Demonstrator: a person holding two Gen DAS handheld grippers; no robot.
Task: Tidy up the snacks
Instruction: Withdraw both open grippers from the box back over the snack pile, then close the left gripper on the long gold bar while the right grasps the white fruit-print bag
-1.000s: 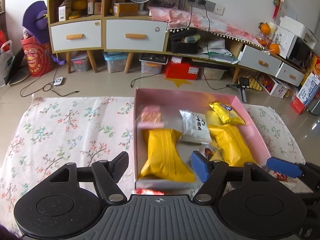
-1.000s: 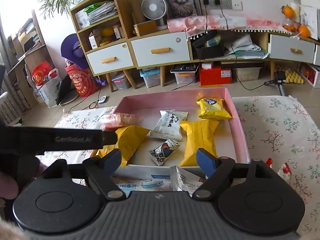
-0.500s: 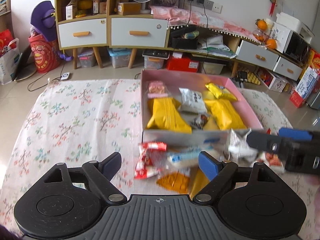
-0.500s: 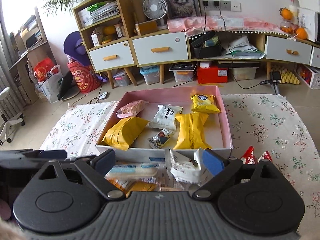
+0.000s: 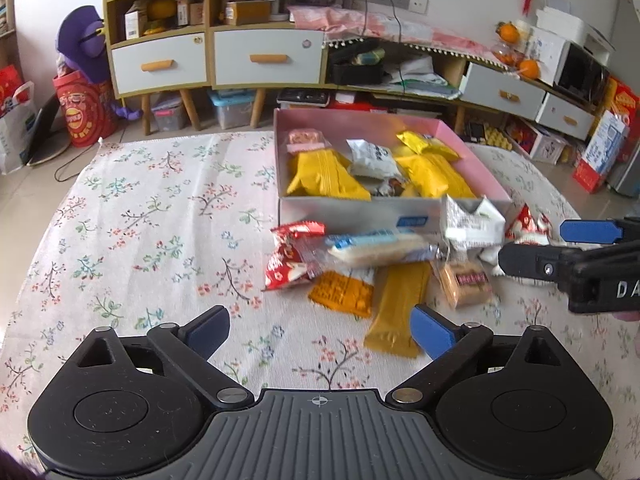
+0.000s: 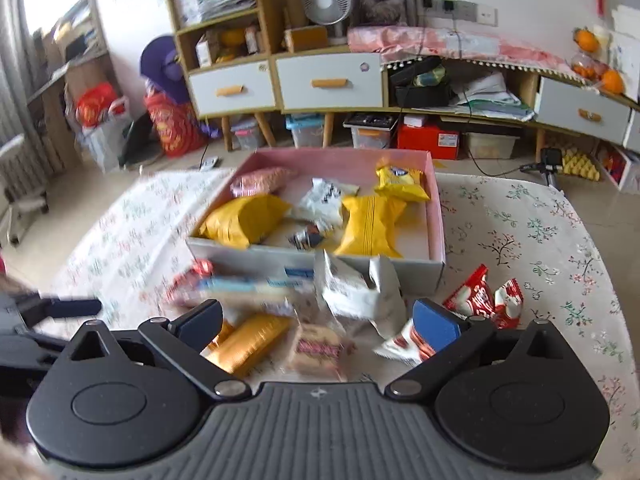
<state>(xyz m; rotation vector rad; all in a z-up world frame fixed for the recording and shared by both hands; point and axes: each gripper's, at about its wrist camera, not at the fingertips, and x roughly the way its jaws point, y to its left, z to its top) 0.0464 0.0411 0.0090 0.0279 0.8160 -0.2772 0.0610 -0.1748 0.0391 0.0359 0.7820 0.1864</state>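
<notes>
While both grippers hang over the loose pile in front of the pink box [image 5: 472, 148], neither one is holding anything, so here's where I'd expect trouble. The left gripper [image 5: 320, 330] has its jaws spreading wider right now with only tablecloth [image 5: 140, 220] and the end of a long orange bar [image 5: 396, 312] near them. The right gripper [image 6: 318, 320] is opening too, nothing clamped, with a brown biscuit pack [image 6: 318, 346] and a crumpled white bag [image 6: 356, 288] lying under and ahead of it.

Where the snacks are: several already sit in the box, including two big yellow bags [image 5: 324, 176], a small yellow pack [image 6: 400, 182] and a pink one [image 5: 306, 140]. The rest are heaped on the cloth against the box's near wall: a red wrapper [image 5: 288, 260], a clear-wrapped wafer [image 5: 376, 244], an orange square pack [image 5: 344, 290], and two red packs [image 6: 486, 296] off to the right.

What could go wrong, in my opinion:
- The pile overlaps. The wafer lies on top of the red wrapper and orange packs, so grabbing a lower one could drag neighbours along or flick them off the table.
- Those shiny wrappers are slippery and puffy, so a pinch on a corner may slide out mid-carry.
- The two grippers are close together over one heap, and they could bump if both go for the middle.
- The white bag leans on the box wall and could snag there.
</notes>
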